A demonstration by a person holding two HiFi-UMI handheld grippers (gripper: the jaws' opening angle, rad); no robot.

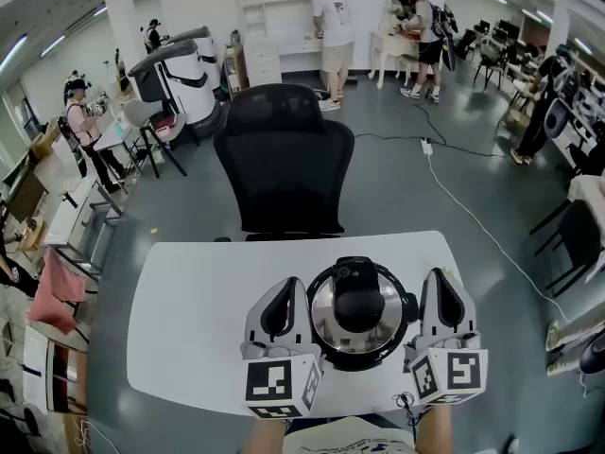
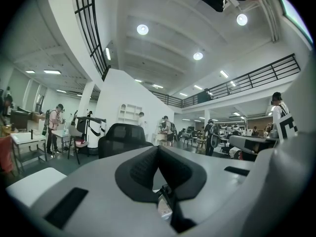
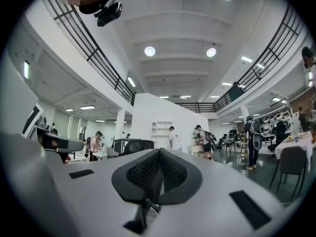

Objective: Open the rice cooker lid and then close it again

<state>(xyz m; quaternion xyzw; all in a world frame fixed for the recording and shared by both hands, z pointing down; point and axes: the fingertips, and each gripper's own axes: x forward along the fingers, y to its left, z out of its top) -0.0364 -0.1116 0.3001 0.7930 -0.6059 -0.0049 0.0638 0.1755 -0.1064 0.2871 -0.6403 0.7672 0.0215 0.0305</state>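
Flanking the closed round black-and-steel rice cooker [image 1: 360, 315] on the white worktop [image 1: 189, 310], I find left gripper [image 1: 290, 288] and right gripper [image 1: 440, 280], jaws together, empty.

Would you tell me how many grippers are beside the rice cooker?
2: the left gripper left of the cooker, the right gripper right of it; none seems hidden.

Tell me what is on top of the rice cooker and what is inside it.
On top sits the closed lid, shiny metal with a black handle across its middle. The inside of the rice cooker is hidden: the lid covers it.
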